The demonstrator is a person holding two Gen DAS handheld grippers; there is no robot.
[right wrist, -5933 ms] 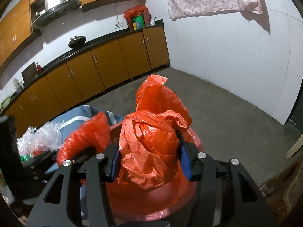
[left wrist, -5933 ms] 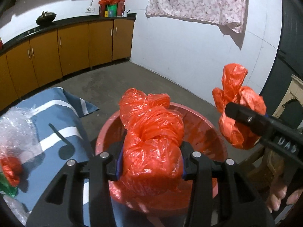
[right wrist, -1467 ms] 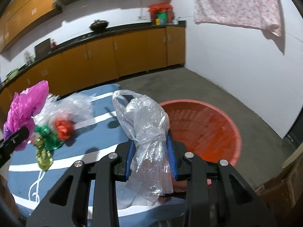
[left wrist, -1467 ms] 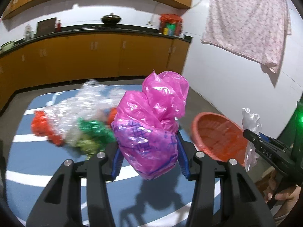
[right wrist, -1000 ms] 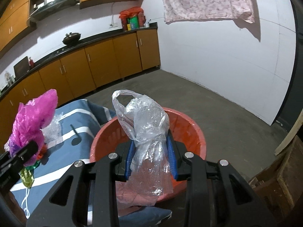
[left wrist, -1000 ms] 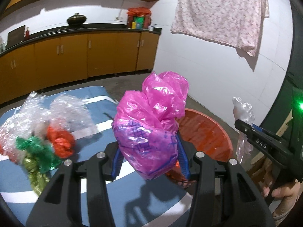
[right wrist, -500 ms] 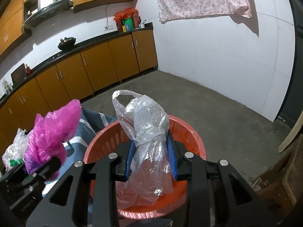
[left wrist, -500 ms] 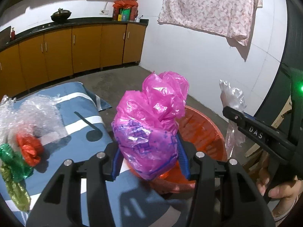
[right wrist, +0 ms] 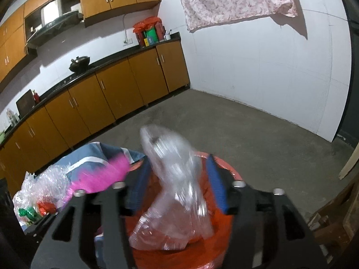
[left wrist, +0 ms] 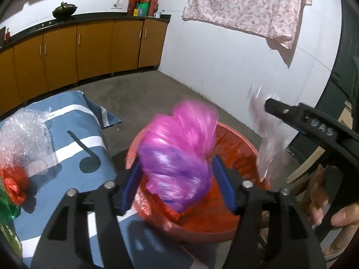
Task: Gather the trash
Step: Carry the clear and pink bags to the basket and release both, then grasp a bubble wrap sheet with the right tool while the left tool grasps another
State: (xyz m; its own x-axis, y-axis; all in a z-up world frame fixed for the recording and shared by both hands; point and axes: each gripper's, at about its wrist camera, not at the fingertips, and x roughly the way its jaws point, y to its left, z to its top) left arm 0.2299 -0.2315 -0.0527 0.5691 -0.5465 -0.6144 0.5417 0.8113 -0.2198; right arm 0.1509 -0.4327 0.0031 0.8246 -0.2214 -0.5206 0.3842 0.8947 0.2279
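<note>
Both tools opening over round red plastic basin [left wrist: 246,139]. Left tool [left wrist: 177,179] releasing crumpled pink plastic bag [left wrist: 179,152]; right tool [right wrist: 177,183] releasing clear plastic bag [right wrist: 179,179]. Red bags already inside. Remaining on blue-striped cloth [left wrist: 74,139]: bubble wrap [left wrist: 22,134], red and green wrappers.

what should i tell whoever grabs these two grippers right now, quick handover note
Left gripper: jaws opening, pink bag blurred between them, dropping over the red basin.
Right gripper: jaws opening, clear bag falling between them over the same basin.
Done: red bags already in the basin.
Left: bubble wrap, a red wad and green wrapper on the blue cloth.
</note>
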